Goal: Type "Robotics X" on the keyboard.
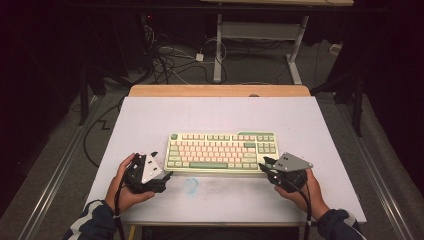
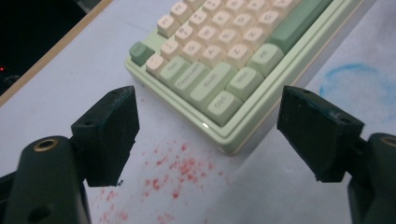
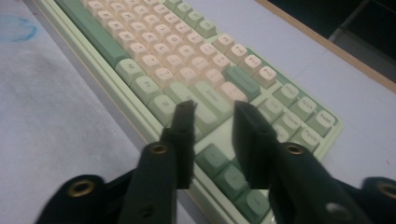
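We see one keyboard [image 1: 221, 151] near the middle of the high view, lying flat on the desk [image 1: 150, 120]. Its long axis runs left to right across the frame, parallel to the desk's lower edge, with the wide space bar along the edge nearest the person and the top row of keys toward the upper part of the frame. The case is pale green; most keys are cream or pale pink, and the outer keys, the space bar and a few others are a deeper green. In the left gripper view the keyboard [image 2: 224, 60] fills the upper middle and right, one corner pointing down toward the bottom of the frame. In the right gripper view it [image 3: 196, 79] runs diagonally from upper left to lower right.

We count two tongs, one in each hand. The left tongs [image 1: 161, 166] sit at the lower left of the high view, just beside the keyboard's left end; in the left gripper view [image 2: 208, 140] their jaws stand wide apart with nothing between them, the keyboard corner beyond. The right tongs [image 1: 266, 166] are at the keyboard's right end; in the right gripper view [image 3: 214, 140] the jaws are drawn near together with a narrow gap over the keys, gripping nothing that we can make out.

On the desk we see one blue scribbled ring [image 1: 190, 185] and one patch of red specks [image 2: 182, 172].
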